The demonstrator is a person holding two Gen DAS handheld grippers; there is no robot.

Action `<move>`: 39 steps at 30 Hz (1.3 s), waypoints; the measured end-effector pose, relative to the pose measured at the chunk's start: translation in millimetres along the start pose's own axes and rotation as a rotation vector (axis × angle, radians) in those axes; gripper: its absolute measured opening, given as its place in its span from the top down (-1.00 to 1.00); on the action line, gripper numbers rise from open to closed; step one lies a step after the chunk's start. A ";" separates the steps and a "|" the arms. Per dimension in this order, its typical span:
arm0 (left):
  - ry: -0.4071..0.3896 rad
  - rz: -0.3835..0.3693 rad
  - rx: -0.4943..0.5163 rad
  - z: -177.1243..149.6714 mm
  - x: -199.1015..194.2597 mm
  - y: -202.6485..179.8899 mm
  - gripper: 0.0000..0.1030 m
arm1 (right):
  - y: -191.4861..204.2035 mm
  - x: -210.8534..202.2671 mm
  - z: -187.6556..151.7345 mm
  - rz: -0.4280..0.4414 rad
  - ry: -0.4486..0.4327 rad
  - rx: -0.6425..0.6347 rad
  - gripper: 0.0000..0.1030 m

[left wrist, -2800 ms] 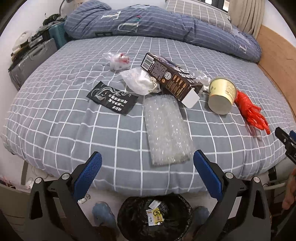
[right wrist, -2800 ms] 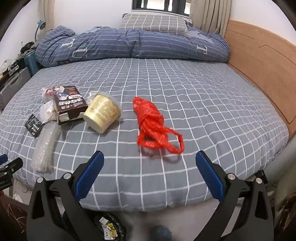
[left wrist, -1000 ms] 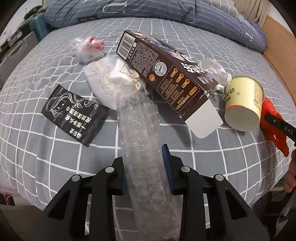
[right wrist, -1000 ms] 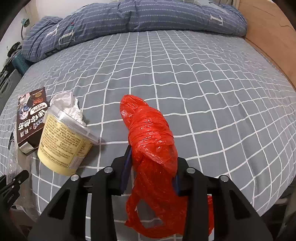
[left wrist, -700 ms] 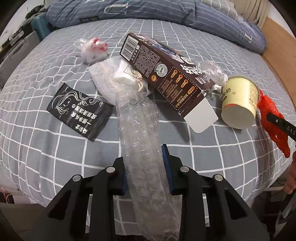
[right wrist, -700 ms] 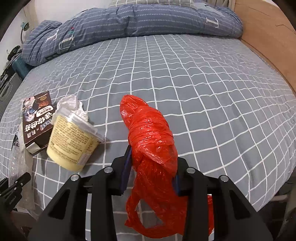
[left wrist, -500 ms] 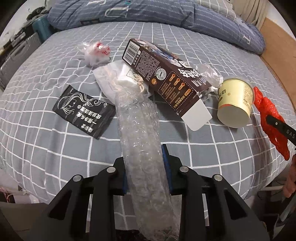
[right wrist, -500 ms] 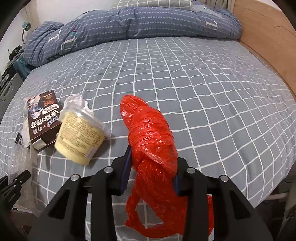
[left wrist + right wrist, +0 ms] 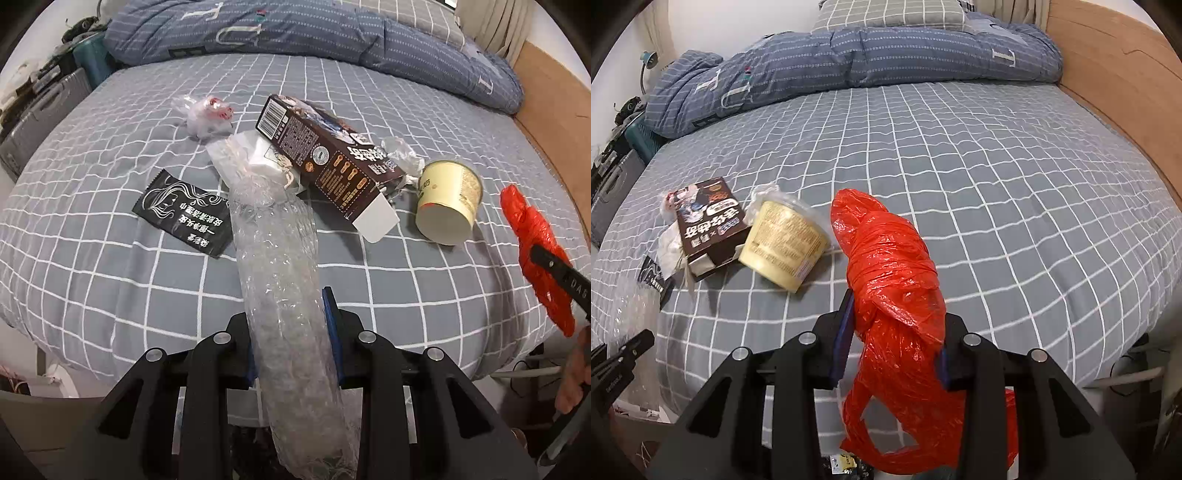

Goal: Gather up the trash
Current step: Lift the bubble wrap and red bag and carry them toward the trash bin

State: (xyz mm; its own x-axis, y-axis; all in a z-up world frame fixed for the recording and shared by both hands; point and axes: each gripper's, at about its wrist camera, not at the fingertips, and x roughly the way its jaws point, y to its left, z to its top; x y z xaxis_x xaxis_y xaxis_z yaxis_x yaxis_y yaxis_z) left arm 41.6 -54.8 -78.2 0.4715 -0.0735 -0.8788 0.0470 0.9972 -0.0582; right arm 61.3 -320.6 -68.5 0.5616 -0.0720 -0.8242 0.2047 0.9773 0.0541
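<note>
Above the bed (image 9: 110, 280), left jaws pinching bubble wrap (image 9: 284, 295), right jaws pinching red bag (image 9: 897, 288)

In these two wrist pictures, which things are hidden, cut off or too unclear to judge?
- Trash bin: left wrist view, hidden behind the bubble wrap and the left gripper; right wrist view shows only a dark scrap at the bottom edge.
- Red plastic bag: lower end cut off by the right gripper.
- Cream cup: contents not visible.
- Brown box: small print unreadable.
</note>
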 end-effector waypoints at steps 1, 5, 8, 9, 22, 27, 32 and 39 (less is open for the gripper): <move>-0.002 -0.001 0.000 -0.9 -2.3 0.9 0.45 | 1.3 -2.3 -2.1 0.000 -0.001 0.000 0.32; -0.008 -0.003 0.002 -6.1 -11.8 2.0 0.45 | 5.2 -13.5 -13.1 0.003 -0.005 0.000 0.32; -0.011 -0.004 0.004 -9.9 -18.8 2.7 0.46 | 8.0 -22.4 -20.8 0.006 -0.008 0.002 0.32; -0.012 -0.005 0.004 -11.5 -21.7 3.0 0.46 | 9.4 -26.2 -23.5 0.009 -0.010 0.005 0.32; -0.028 -0.015 0.015 -35.5 -50.5 2.6 0.46 | 33.1 -60.5 -57.5 0.028 -0.018 -0.021 0.32; -0.036 -0.016 0.017 -51.3 -64.5 6.2 0.46 | 42.8 -76.8 -74.4 0.037 -0.029 -0.032 0.32; -0.040 -0.014 0.021 -67.5 -75.0 10.3 0.46 | 51.9 -89.1 -91.9 0.045 -0.032 -0.045 0.32; -0.041 -0.013 0.008 -96.9 -84.1 26.4 0.46 | 67.5 -99.5 -123.5 0.055 -0.024 -0.072 0.32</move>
State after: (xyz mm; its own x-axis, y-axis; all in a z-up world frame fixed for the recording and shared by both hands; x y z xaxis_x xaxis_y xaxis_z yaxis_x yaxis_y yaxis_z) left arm -82.1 -20.9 -51.8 0.5068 -0.0869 -0.8576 0.0601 0.9960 -0.0654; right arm -79.8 -222.9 -52.5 0.5901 -0.0215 -0.8071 0.1155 0.9916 0.0580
